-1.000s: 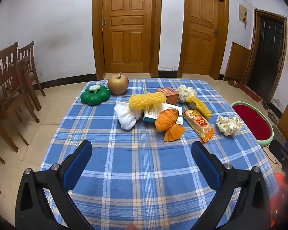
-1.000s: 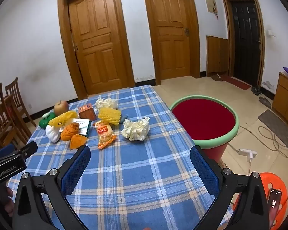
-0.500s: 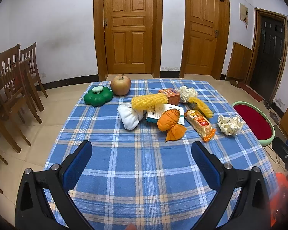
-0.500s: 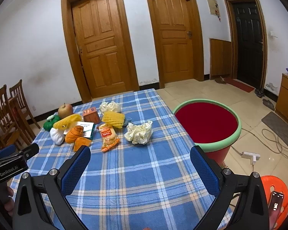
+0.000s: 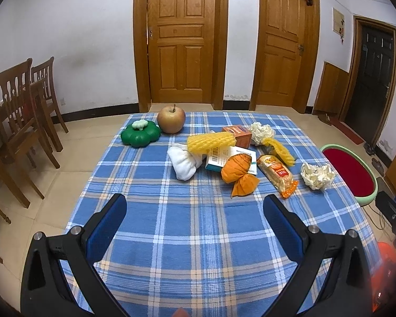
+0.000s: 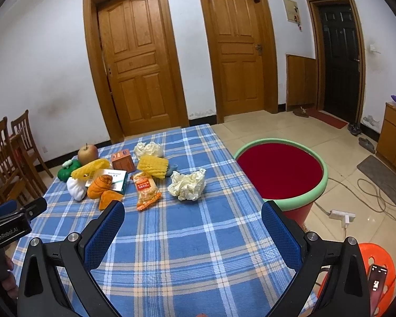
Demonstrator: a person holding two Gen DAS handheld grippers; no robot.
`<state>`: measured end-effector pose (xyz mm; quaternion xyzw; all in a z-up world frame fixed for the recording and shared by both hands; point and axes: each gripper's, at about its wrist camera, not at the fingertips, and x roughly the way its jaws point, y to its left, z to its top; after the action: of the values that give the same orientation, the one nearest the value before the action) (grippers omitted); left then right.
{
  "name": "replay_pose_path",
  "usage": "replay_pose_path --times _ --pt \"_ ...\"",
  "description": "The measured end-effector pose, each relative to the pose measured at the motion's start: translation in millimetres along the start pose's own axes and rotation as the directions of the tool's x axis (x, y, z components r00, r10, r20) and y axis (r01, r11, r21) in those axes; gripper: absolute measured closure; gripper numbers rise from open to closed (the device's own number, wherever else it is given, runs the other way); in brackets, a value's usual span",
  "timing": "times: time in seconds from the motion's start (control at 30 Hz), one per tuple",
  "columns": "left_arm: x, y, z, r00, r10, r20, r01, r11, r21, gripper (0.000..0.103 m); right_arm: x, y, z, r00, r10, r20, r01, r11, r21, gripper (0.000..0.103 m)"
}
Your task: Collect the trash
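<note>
So both tools hang above the near edge of the desk (image 6: 187,253) with nothing between their fingers: the left gripper (image 5: 195,224) is spread wide over bare checked cloth, and the right gripper (image 6: 192,227) is just as wide. The trash lies in the far cluster. Nearest the right gripper is a crumpled paper ball (image 6: 187,183), alone and clear of the rest, with the snack wrapper (image 6: 146,190) to its left. The bin (image 6: 316,187) (red inside, green rim) stands off the desk's right edge, lower than the cloth.

The paper ball looks like the sensible first pick for the right side, since the carry to the bin is short. Come in low and level, straddle the ball across its widest part, and close gently; it probably squashes, so close until it stops giving. Lift clear before swinging right, so the cloth does not drag.

The left gripper suits the wrapper or the yellow foam net (image 5: 210,142), which rests on the white box (image 5: 224,158). A second paper wad (image 5: 262,133) sits at the back, though whether it touches the orange carton (image 5: 237,136) is hard to tell. Leave the apple (image 5: 171,119).
</note>
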<state>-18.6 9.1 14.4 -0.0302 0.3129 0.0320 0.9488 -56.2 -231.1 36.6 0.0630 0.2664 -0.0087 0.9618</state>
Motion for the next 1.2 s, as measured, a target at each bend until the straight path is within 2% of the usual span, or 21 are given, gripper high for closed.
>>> replay_pose_path --times 1.2 --pt "-2 19 2 1.000 0.014 0.013 -0.013 0.998 -0.056 0.002 2 3 0 0.999 0.019 -0.038 -0.018 1.000 0.017 0.000"
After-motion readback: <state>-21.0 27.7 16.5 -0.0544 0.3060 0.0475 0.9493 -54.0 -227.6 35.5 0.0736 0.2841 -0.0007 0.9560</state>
